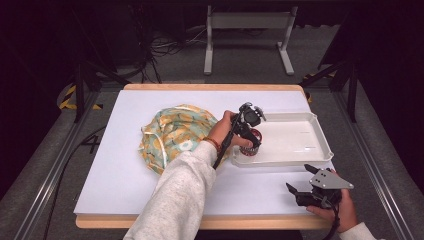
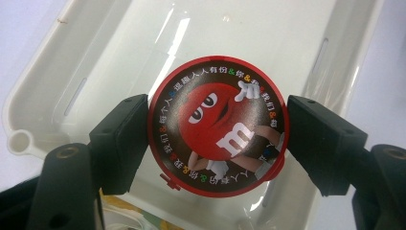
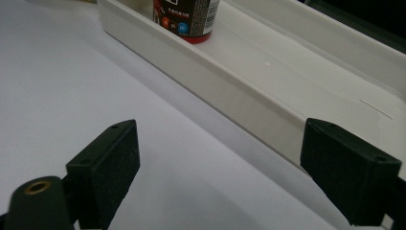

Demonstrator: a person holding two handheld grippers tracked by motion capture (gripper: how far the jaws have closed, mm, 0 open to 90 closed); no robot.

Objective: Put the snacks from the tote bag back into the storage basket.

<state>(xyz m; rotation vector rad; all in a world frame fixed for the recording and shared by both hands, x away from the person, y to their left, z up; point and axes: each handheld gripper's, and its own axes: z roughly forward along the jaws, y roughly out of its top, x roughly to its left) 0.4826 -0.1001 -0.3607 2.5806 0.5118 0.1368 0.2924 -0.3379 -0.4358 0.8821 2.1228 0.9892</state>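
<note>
— White sheeting covers my table [image 1: 125,175], with grey floor and a metal stand beyond it. What sits farthest left?

— A crumpled cloth [image 1: 175,135], green with yellow and orange print, lies just left of my left gripper [image 1: 248,135]; the hand [image 1: 222,131] holding that gripper rests over the cloth's right edge.

— And the left gripper itself?

— It points down into the near left corner of the white plastic tray [image 1: 320,145]. From the left gripper view, its jaws press on both sides of a round M&M's canister [image 2: 218,125], red-rimmed lid up, which stands on the tray floor.

— Further right?

— My right gripper [image 1: 305,182] hovers low over the sheet, well apart from the left one, just outside the tray's near right corner. Its jaws stand wide with nothing between them. In its own view the tray wall [image 3: 230,96] runs just ahead of the jaws and the canister's base [image 3: 189,21] shows beyond it.
</note>
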